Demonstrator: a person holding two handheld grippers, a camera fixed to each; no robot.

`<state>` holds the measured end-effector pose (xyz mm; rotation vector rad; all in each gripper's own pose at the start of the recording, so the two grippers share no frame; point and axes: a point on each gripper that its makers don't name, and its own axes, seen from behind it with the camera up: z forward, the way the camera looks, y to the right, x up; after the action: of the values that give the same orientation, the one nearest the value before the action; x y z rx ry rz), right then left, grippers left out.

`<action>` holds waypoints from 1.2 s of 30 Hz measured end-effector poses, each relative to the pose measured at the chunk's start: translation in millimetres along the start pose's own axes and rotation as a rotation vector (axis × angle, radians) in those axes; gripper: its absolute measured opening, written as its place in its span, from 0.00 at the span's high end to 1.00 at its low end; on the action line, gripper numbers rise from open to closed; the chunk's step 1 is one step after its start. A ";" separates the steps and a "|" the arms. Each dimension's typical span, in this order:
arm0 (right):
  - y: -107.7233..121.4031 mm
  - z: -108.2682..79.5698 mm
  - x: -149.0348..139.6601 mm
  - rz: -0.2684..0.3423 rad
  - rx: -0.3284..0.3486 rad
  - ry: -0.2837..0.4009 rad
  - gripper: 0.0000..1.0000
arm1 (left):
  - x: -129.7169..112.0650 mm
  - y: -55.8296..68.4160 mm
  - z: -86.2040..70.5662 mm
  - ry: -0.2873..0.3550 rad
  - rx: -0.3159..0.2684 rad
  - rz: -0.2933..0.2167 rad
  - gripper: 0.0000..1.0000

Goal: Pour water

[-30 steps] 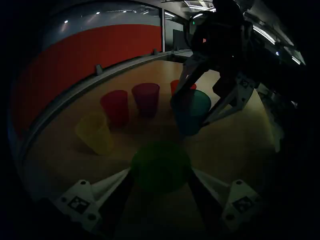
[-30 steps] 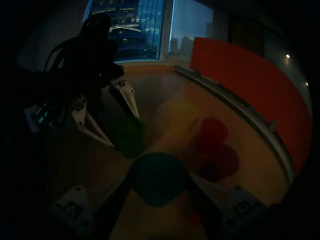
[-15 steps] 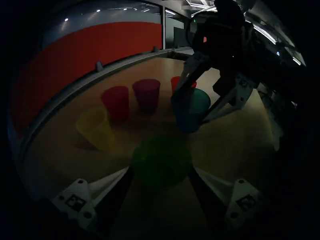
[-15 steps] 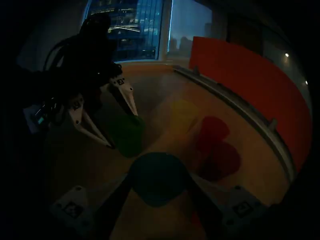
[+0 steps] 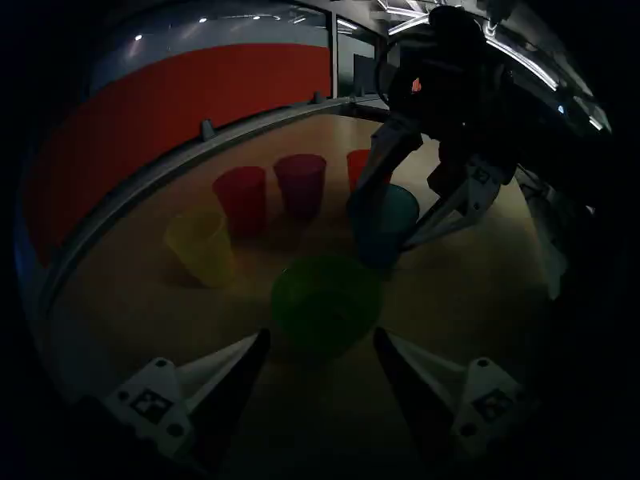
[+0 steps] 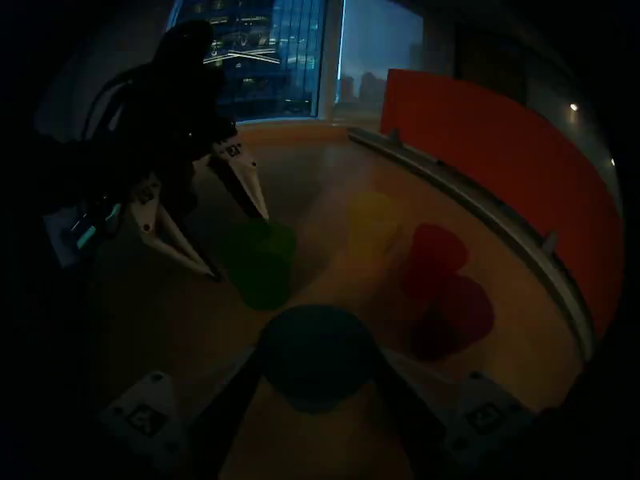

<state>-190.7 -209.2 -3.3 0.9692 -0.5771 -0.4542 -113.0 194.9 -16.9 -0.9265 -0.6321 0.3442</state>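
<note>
On the wooden table stands a green cup (image 5: 324,304), just beyond the tips of my left gripper (image 5: 318,336), whose fingers are spread and apart from the cup's sides. The right gripper view shows that same left gripper (image 6: 238,246) drawn back a little from the green cup (image 6: 260,264). My right gripper (image 6: 318,356) is shut on a teal cup (image 6: 320,360), held upright. In the left gripper view the right gripper (image 5: 382,228) holds the teal cup (image 5: 384,220) close behind the green one. In this dim light I cannot tell if either cup holds water.
A yellow cup (image 5: 200,248), a red cup (image 5: 240,200), a purple cup (image 5: 300,184) and an orange cup (image 5: 358,164) stand in a loose row behind. A raised rail (image 5: 160,172) and a red panel (image 5: 160,104) border the table's far side. A dark window (image 6: 264,56) lies beyond.
My left gripper has let go of the green cup and drawn back; the cup now stands beyond its fingertips. The right gripper still holds the teal cup, almost unmoved.
</note>
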 end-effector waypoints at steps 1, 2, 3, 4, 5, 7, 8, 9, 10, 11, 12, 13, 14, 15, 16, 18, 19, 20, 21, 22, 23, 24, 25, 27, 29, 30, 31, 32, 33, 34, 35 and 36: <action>-0.4 -0.2 -0.3 0.000 0.000 0.001 0.02 | -0.5 0.3 -0.7 0.000 0.000 -0.001 0.08; -0.8 -0.4 -0.5 0.000 0.000 0.002 0.02 | -0.9 0.6 -1.4 -0.001 0.001 -0.001 0.08; -1.1 -0.5 -0.7 0.000 0.000 0.002 0.02 | -1.4 0.9 -2.1 -0.001 0.001 -0.001 0.08; -1.3 -1.0 -1.7 0.001 0.000 0.001 0.02 | -2.0 1.2 -2.6 -0.002 0.002 0.000 0.08; -1.5 -1.4 -2.6 0.001 0.000 -0.001 0.02 | -2.5 1.5 -3.0 -0.003 0.003 0.001 0.08; -1.6 -2.4 -4.7 0.001 -0.002 -0.004 0.02 | -3.1 2.2 -3.9 -0.004 0.005 0.004 0.08; -1.6 -2.9 -5.7 0.001 -0.003 -0.005 0.02 | -3.2 2.6 -4.3 -0.004 0.006 0.006 0.08; -1.5 -3.5 -6.7 0.000 -0.003 -0.007 0.02 | -3.3 3.0 -4.6 -0.004 0.007 0.008 0.08; -1.1 -3.8 -7.1 0.001 -0.005 -0.008 0.02 | -3.2 3.2 -4.6 -0.004 0.007 0.009 0.08; -0.8 -4.2 -7.5 0.002 -0.007 -0.008 0.02 | -3.1 3.3 -4.6 -0.005 0.008 0.010 0.07; -0.5 -4.5 -7.8 0.002 -0.008 -0.009 0.02 | -3.0 3.5 -4.6 -0.005 0.008 0.011 0.07; 0.2 -4.5 -7.7 0.002 -0.012 -0.009 0.02 | -2.5 3.5 -4.8 -0.004 0.009 0.011 0.07; 0.8 -4.6 -7.6 0.002 -0.014 -0.009 0.02 | -2.0 3.5 -5.0 -0.004 0.009 0.011 0.07; 1.4 -4.6 -7.5 0.002 -0.017 -0.009 0.02 | -1.6 3.5 -5.1 -0.003 0.010 0.011 0.07; 1.5 -4.5 -7.4 0.001 -0.018 -0.009 0.02 | -1.4 3.6 -5.5 -0.002 0.011 0.010 0.07; 1.6 -4.3 -7.4 -0.002 -0.021 -0.009 0.02 | -1.0 3.8 -6.1 0.000 0.012 0.009 0.07; 1.3 -4.8 -7.7 -0.004 -0.021 -0.011 0.02 | -1.1 3.7 -6.6 0.000 0.013 0.008 0.07; 1.0 -5.2 -7.9 -0.006 -0.022 -0.012 0.02 | -1.2 3.7 -7.1 0.000 0.014 0.008 0.07; 0.8 -5.7 -8.1 -0.008 -0.022 -0.013 0.02 | -1.3 3.6 -7.5 0.001 0.015 0.007 0.07; 1.2 -6.1 -8.3 -0.008 -0.025 -0.014 0.02 | -1.5 3.2 -8.1 0.001 0.017 0.007 0.07; 1.5 -6.5 -8.5 -0.009 -0.027 -0.015 0.02 | -1.7 2.9 -8.7 0.002 0.019 0.007 0.07; 1.9 -6.9 -8.7 -0.010 -0.029 -0.016 0.02 | -1.8 2.6 -9.3 0.002 0.021 0.007 0.07; 2.1 -7.6 -8.3 -0.009 -0.031 -0.014 0.02 | -1.8 2.2 -10.1 0.003 0.022 0.007 0.07; 2.5 -8.9 -7.5 -0.009 -0.035 -0.012 0.02 | -1.8 1.7 -11.5 0.004 0.025 0.006 0.06; 3.1 -11.6 -5.7 -0.007 -0.038 -0.008 0.02 | -1.2 1.2 -13.9 0.007 0.030 0.004 0.06; 3.4 -12.9 -4.8 -0.007 -0.040 -0.006 0.02 | -0.9 1.0 -15.0 0.008 0.032 0.003 0.06; 4.3 -14.5 -3.5 -0.007 -0.044 -0.002 0.02 | -0.5 0.6 -16.7 0.011 0.036 0.002 0.06; 5.1 -16.0 -2.4 -0.007 -0.048 0.001 0.02 | 0.0 0.3 -18.2 0.013 0.039 0.002 0.06; 5.9 -17.4 -1.3 -0.008 -0.052 0.003 0.01 | 0.4 0.0 -19.7 0.015 0.042 0.001 0.06; 5.9 -19.3 0.3 -0.008 -0.054 0.008 0.01 | 0.5 -0.2 -21.8 0.017 0.046 0.000 0.06; 5.8 -21.0 1.7 -0.009 -0.056 0.012 0.01 | 0.6 -0.4 -23.5 0.019 0.050 0.000 0.06; 5.8 -22.7 3.1 -0.010 -0.057 0.016 0.01 | 0.8 -0.6 -25.3 0.020 0.053 -0.001 0.06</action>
<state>-173.2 -193.8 -7.5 0.9203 -0.5428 -0.4690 -96.2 179.0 -27.3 -0.8776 -0.6018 0.3490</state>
